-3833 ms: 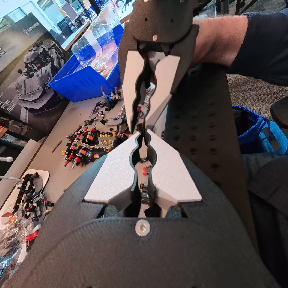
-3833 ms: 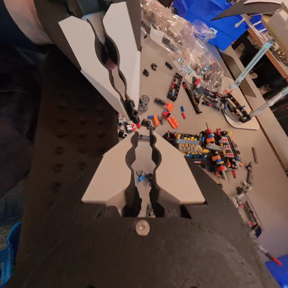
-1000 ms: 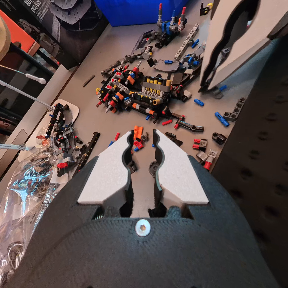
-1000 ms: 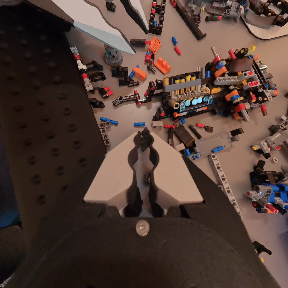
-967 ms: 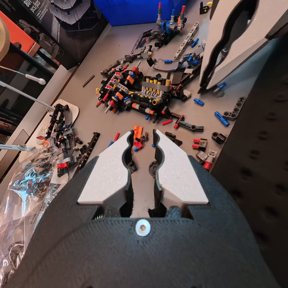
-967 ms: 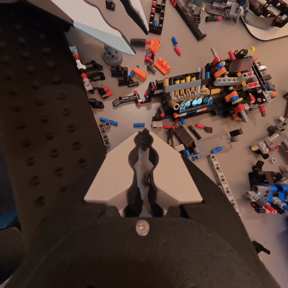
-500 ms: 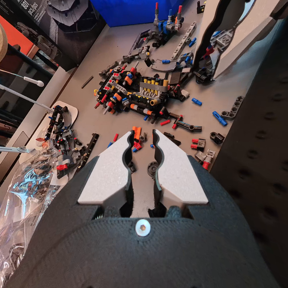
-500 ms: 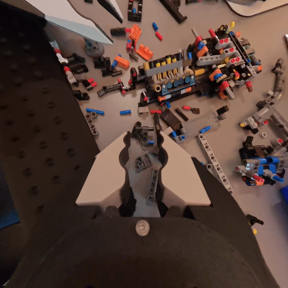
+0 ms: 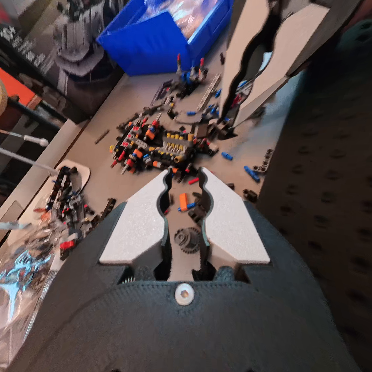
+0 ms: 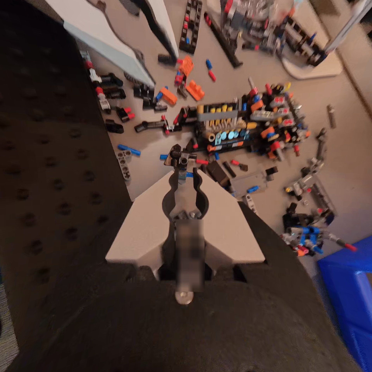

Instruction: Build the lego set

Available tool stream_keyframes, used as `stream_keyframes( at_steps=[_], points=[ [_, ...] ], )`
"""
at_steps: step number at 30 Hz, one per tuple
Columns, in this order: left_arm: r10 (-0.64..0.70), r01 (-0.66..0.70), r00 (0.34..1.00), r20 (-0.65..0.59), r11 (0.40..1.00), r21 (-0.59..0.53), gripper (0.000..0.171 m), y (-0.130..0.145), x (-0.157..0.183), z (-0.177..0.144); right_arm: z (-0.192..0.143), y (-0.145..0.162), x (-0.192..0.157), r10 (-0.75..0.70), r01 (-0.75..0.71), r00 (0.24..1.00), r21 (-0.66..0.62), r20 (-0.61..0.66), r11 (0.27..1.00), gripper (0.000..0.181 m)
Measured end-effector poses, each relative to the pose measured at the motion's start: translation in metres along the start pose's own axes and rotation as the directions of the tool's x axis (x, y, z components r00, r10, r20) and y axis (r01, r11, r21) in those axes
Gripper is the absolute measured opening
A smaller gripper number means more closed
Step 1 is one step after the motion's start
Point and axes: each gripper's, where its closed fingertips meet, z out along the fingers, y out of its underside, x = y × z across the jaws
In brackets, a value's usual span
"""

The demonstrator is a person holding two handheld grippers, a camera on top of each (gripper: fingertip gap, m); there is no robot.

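Note:
The part-built lego chassis, black with yellow, orange and red parts, lies mid-table; it also shows in the left wrist view. My right gripper is shut on a small grey and black lego sub-assembly that sticks out past its tips, held above the table near the chassis's near end. It also shows in the left wrist view, top right. My left gripper is open and empty above loose parts: an orange piece and a dark gear. It also shows in the right wrist view.
Loose pins, beams and connectors lie all around the chassis. A blue bin and the set's box stand at the far side. A white card with a black frame and plastic bags lie left. A dark studded mat borders the table. Between my left fingertips and the orange piece there is roughly 6 centimeters. The right camera catches it too, in the right wrist view. Measured from the fingertips, the dark gear is 7 centimeters or so from the left gripper and 15 centimeters from the right.
My right gripper opened over loose parts by the chassis, then closed on the grey and black sub-assembly and lifted it. My left gripper stayed open and drew back; the gear now shows between its fingers.

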Motion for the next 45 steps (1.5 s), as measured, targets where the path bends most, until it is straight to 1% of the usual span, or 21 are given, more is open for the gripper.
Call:
stream_keyframes(
  at_steps=[2,5,9,11,14,17,21,26,29,30,31,32,33,34,35,36,38,40,43,45],
  points=[
    [0.027,-0.026,0.999,-0.036,0.999,0.030,0.026,-0.009,0.012,0.001,-0.004,-0.016,-0.004,-0.054,0.055,0.998,0.067,-0.019,0.996,0.013],
    [0.060,-0.058,0.996,-0.065,0.998,0.037,0.027,-0.015,0.023,0.006,-0.008,-0.034,-0.008,-0.101,0.105,0.994,0.130,-0.042,0.986,0.013],
    [0.081,-0.076,0.994,-0.073,0.995,0.058,0.027,-0.022,0.030,0.006,-0.002,-0.041,-0.014,-0.127,0.133,0.991,0.129,-0.051,0.983,0.013],
    [0.093,-0.091,0.994,-0.062,0.995,0.043,0.029,-0.020,0.030,0.008,0.000,-0.043,-0.011,-0.098,0.105,0.993,0.129,-0.060,0.986,0.013],
    [0.119,-0.119,0.993,-0.021,0.993,0.019,0.029,-0.019,0.028,0.011,0.001,-0.050,-0.016,-0.086,0.091,0.996,0.156,-0.039,0.984,0.013],
    [0.126,-0.126,0.992,0.023,0.992,-0.007,0.024,-0.018,0.023,0.013,0.004,-0.051,-0.014,-0.081,0.090,0.995,0.146,-0.061,0.985,0.013],
    [0.124,-0.123,0.990,0.069,0.992,-0.021,0.023,-0.018,0.017,0.012,0.005,-0.055,-0.009,-0.004,0.014,0.998,0.169,-0.058,0.986,0.013],
    [0.148,-0.142,0.981,0.123,0.988,-0.054,0.023,-0.017,0.011,0.013,0.009,-0.055,-0.004,0.061,-0.049,0.996,0.157,-0.070,0.986,0.012],
    [0.130,-0.124,0.984,0.122,0.991,-0.058,0.023,-0.015,0.008,0.013,0.011,-0.055,-0.002,0.112,-0.099,0.991,0.161,-0.073,0.982,0.012],
    [0.110,-0.105,0.987,0.116,0.993,-0.050,0.023,-0.015,0.007,0.012,0.010,-0.054,0.004,0.123,-0.105,0.986,0.154,-0.113,0.982,0.011],
    [0.097,-0.092,0.991,0.092,0.994,-0.061,0.003,-0.011,0.009,0.011,0.008,-0.049,0.013,0.123,-0.100,0.976,0.134,-0.177,0.986,0.000],
    [0.076,-0.075,0.995,0.066,0.997,-0.021,0.001,-0.016,0.012,0.009,0.007,-0.049,0.014,0.115,-0.092,0.978,0.137,-0.171,0.986,0.000],
    [0.063,-0.064,0.995,0.071,0.998,0.008,0.000,-0.021,0.011,0.006,0.004,-0.057,0.005,0.121,-0.100,0.987,0.195,-0.101,0.976,0.000],
    [0.067,-0.068,0.993,0.098,0.998,0.012,0.000,-0.021,0.006,0.005,0.000,-0.066,-0.001,0.131,-0.114,0.990,0.254,-0.051,0.960,0.000],
    [0.062,-0.062,0.995,0.080,0.998,-0.003,0.000,-0.018,0.007,0.008,0.000,-0.068,-0.002,0.130,-0.113,0.990,0.252,-0.051,0.961,0.000],
    [0.057,-0.056,0.996,0.064,0.998,-0.022,0.000,-0.014,0.009,0.012,0.004,-0.063,-0.001,0.118,-0.102,0.991,0.217,-0.061,0.971,0.000],
    [0.071,-0.068,0.995,0.073,0.997,-0.033,0.000,-0.013,0.008,0.012,0.011,-0.053,0.001,0.125,-0.111,0.990,0.179,-0.067,0.978,0.000],
    [0.058,-0.053,0.996,0.070,0.996,-0.074,0.000,-0.004,0.006,0.014,0.008,-0.052,0.005,0.133,-0.117,0.988,0.182,-0.080,0.976,0.000],
    [0.025,-0.018,0.995,0.095,0.997,-0.076,0.000,0.001,-0.006,0.010,0.009,-0.047,0.004,0.140,-0.129,0.989,0.177,-0.049,0.976,0.000],
    [-0.009,0.015,0.994,0.107,0.999,-0.051,0.000,0.003,-0.016,0.003,0.013,-0.042,0.000,0.144,-0.140,0.990,0.155,-0.013,0.978,0.001]
  ],
)
